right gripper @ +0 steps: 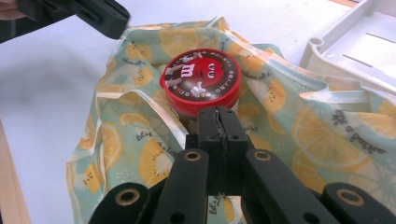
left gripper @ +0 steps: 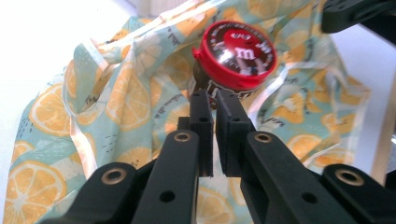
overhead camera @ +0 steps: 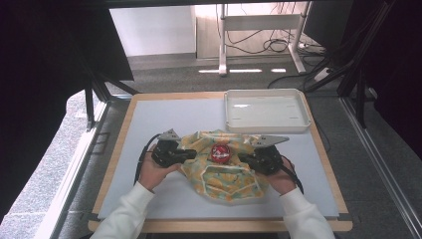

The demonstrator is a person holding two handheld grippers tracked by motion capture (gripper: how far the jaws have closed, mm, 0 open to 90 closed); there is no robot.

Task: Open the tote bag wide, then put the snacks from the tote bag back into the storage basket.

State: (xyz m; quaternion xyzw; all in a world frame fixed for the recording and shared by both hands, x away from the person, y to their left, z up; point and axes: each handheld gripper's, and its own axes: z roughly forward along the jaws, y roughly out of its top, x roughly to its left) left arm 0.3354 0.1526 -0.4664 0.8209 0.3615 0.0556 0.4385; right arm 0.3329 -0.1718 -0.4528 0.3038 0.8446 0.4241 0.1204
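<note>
A round red-lidded chocolate candy tub point(overhead camera: 220, 154) stood on a crumpled orange-slice-print cloth bag point(overhead camera: 219, 174), between the left gripper point(overhead camera: 185, 156), jaws slightly parted and empty, and the right gripper point(overhead camera: 244, 158), jaws closed, empty, just beside it.
</note>
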